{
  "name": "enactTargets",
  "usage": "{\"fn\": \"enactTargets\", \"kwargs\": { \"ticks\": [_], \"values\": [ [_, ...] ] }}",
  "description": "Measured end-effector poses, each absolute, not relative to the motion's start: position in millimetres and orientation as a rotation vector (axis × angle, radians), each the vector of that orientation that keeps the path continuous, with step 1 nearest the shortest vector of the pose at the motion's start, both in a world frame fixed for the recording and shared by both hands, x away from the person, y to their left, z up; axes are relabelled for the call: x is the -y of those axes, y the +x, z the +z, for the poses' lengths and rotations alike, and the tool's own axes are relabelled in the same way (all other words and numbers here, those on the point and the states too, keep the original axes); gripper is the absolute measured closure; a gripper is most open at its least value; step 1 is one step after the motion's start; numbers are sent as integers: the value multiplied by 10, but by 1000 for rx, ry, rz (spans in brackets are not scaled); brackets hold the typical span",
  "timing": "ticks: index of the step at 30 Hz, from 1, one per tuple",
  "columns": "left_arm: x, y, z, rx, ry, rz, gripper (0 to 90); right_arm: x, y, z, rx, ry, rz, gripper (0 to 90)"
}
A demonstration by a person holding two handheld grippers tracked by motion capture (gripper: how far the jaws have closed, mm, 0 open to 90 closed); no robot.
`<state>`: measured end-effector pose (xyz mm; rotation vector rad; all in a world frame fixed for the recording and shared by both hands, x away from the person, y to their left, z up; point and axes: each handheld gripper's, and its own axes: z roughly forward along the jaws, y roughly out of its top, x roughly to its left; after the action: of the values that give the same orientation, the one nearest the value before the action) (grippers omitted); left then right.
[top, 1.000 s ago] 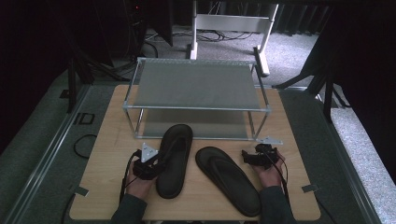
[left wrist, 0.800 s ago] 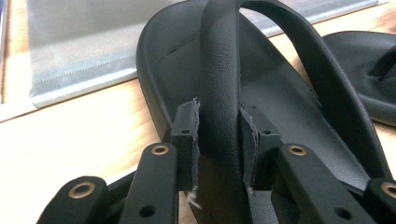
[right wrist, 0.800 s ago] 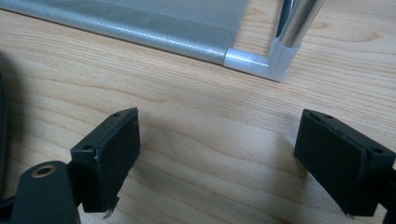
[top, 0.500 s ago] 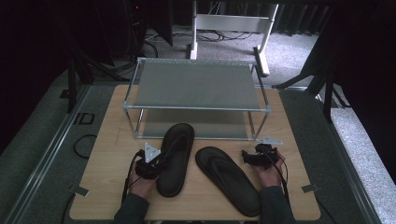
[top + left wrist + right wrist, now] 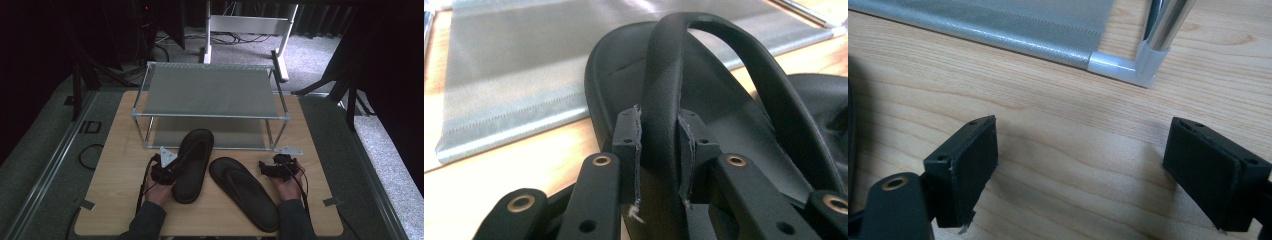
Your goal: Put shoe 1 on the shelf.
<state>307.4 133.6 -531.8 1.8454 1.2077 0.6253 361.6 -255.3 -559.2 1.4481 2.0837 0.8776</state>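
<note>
Two black flip-flops lie on the wooden table (image 5: 115, 200) in front of a two-tier shoe rack (image 5: 210, 90). My left gripper (image 5: 172, 167) is shut on the strap (image 5: 661, 100) of the left flip-flop (image 5: 192, 157), whose toe reaches the rack's lower shelf (image 5: 524, 75). The right flip-flop (image 5: 245, 190) lies slanted toward the table's front edge. Just to its right, my right gripper (image 5: 272, 169) stands open over bare wood, its pads (image 5: 973, 160) wide apart with nothing between them, near the rack's front right leg (image 5: 1160, 35).
The rack's grey fabric shelves take up the far half of the table. A white frame (image 5: 245, 25) and cables stand on the carpet behind it. A black cable (image 5: 90, 155) loops off the table's left edge. Tape tabs mark the front corners.
The left flip-flop, held by my left gripper, has slid slightly forward toward the rack. The right gripper has barely moved.
</note>
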Motion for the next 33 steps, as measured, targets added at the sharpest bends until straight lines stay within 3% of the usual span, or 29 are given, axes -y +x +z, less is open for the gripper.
{"fn": "enactTargets", "kwargs": {
  "ticks": [33],
  "values": [
    [-1281,3498,-5289,-1249,1783,701,743,2553,3616,-5592,-2084,1448,878,140]
  ]
}}
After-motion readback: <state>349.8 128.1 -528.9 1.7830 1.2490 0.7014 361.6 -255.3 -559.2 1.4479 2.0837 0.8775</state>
